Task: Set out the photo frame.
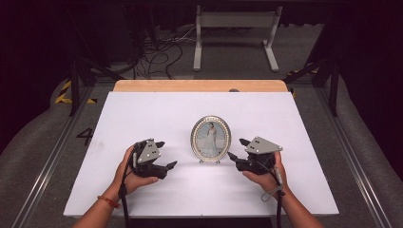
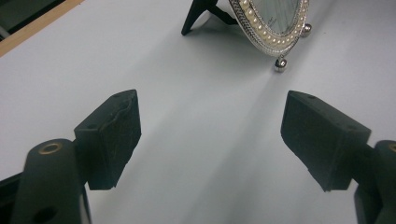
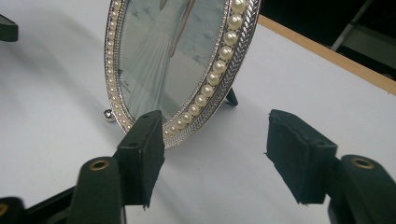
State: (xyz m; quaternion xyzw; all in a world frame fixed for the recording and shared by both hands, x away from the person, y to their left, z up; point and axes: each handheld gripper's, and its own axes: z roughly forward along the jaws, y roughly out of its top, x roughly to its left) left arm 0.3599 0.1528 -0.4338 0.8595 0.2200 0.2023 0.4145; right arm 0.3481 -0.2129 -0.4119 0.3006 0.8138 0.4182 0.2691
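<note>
Both tongs released, nothing gripped: left gripper [image 1: 165,154] and right gripper [image 1: 237,148] flank the oval photo frame [image 1: 210,137], which stands upright on the white table [image 1: 142,114] between them. My call: back straight away, don't clip the rim.

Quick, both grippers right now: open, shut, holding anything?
Left gripper: open, nothing between its jaws.
Right gripper: open, holding nothing; the oval silver pearl-rimmed photo frame stands free just beyond it.
</note>
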